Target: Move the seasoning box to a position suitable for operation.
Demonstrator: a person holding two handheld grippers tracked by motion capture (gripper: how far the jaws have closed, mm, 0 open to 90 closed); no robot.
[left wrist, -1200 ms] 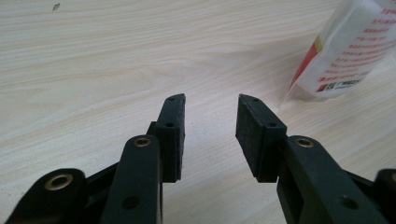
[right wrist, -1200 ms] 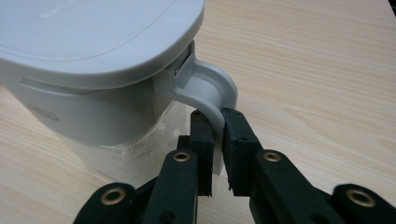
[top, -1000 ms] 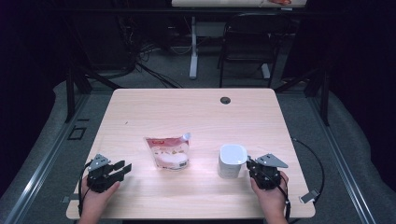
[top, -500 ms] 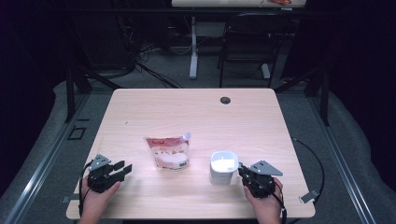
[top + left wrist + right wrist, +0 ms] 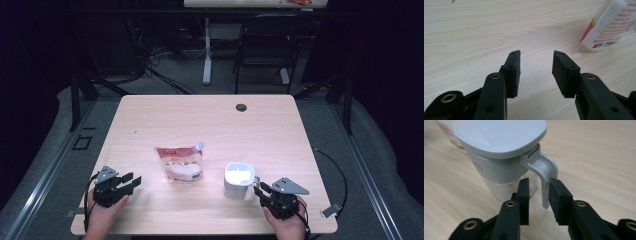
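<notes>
The white lidded jug (image 5: 239,180) stands upright on the surface (image 5: 210,125), its handle (image 5: 546,173) turned toward the right tongs (image 5: 539,195). These have just been opening and straddle the handle, barely released. The left tongs (image 5: 134,181) gape empty, well apart.

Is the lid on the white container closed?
Yes: in the right gripper view the lid sits flat and shut on the white container.

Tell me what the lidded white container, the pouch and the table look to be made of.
Container: likely plastic, matte white lid and moulded handle, clear lower wall. Pouch: thin glossy plastic film, by its shine, creases and printed red text. Table: pale wood-grain top, probably laminate; the surface is smooth and even.
</notes>
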